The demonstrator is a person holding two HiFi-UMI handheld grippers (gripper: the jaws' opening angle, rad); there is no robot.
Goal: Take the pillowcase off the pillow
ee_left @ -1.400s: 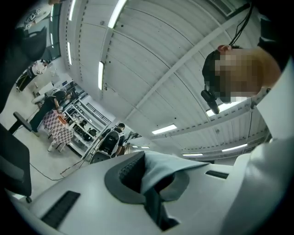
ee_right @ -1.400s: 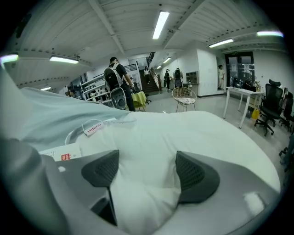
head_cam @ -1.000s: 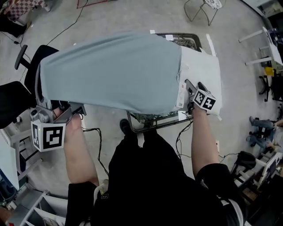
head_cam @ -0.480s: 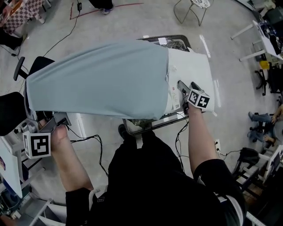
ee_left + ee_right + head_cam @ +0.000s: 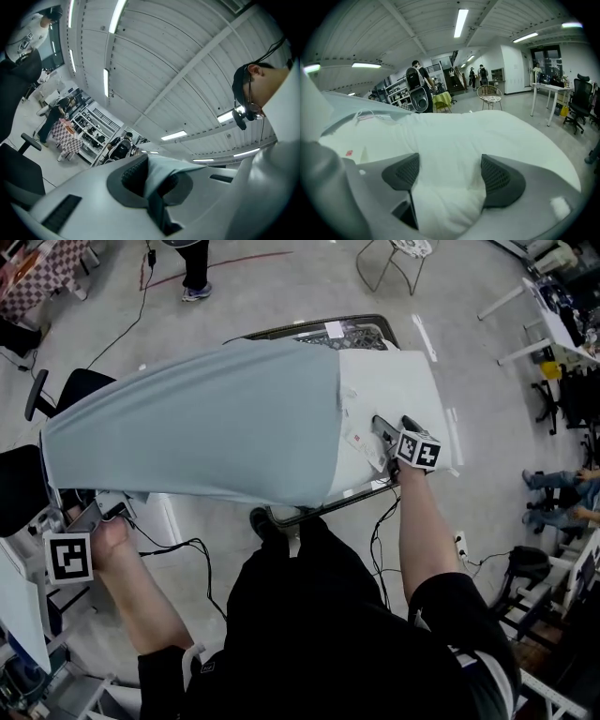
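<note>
Pillowcase (image 5: 197, 427) partly off, left gripper (image 5: 151, 180) clenched on it. Right gripper (image 5: 449, 174) grasps the bared pillow (image 5: 389, 390), its fingers just eased wider. Next, it should anchor the pillow against the pull.

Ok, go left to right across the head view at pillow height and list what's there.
In order: left gripper → blue-grey pillowcase → bare white end of the pillow. The right gripper grips that end and overlaps it, so it gets no separate place.

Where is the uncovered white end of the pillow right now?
In the head view, that end of the pillow sticks out of the blue-grey pillowcase at the right, with the right gripper clamped on its near edge.
</note>
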